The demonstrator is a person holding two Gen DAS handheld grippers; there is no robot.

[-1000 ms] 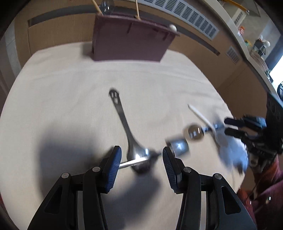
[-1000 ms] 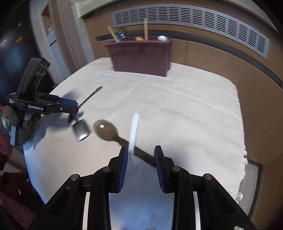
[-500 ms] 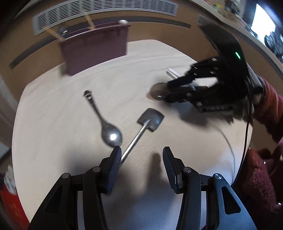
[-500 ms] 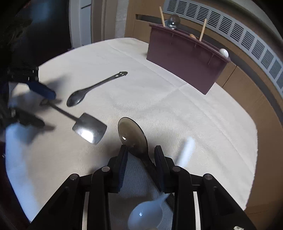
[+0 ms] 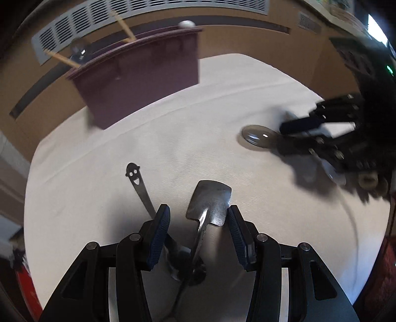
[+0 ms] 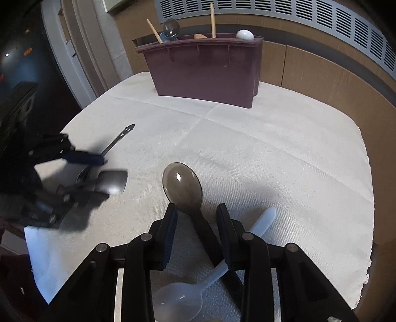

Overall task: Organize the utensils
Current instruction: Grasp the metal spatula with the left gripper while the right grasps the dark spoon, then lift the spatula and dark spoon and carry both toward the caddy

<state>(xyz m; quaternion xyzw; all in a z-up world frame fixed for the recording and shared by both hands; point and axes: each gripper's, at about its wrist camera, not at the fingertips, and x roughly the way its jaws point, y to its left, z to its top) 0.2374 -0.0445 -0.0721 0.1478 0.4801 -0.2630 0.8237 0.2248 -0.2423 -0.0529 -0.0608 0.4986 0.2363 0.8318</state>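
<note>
Across the lower two thirds of both views lay a cream cloth (image 6: 247,138) with crossing fold creases, backed by tan panelling and a grey slatted vent (image 6: 284,14) along the top. A maroon utensil caddy (image 6: 208,69) stood at the cloth's far edge, upper centre in the right view, upper left in the left view, with wooden handles and spoon bowls rising from it. In the left view, the left gripper (image 5: 199,219) stood wide open, astride a shovel-shaped steel spoon (image 5: 210,203), not pressing it; a smiley-handled spoon (image 5: 138,180) lay just left. Only the right view showed the right gripper (image 6: 196,218) part open over a dark translucent spoon (image 6: 182,190), pads apart from its handle, and a pale plastic spoon (image 6: 183,299) at the bottom.
</note>
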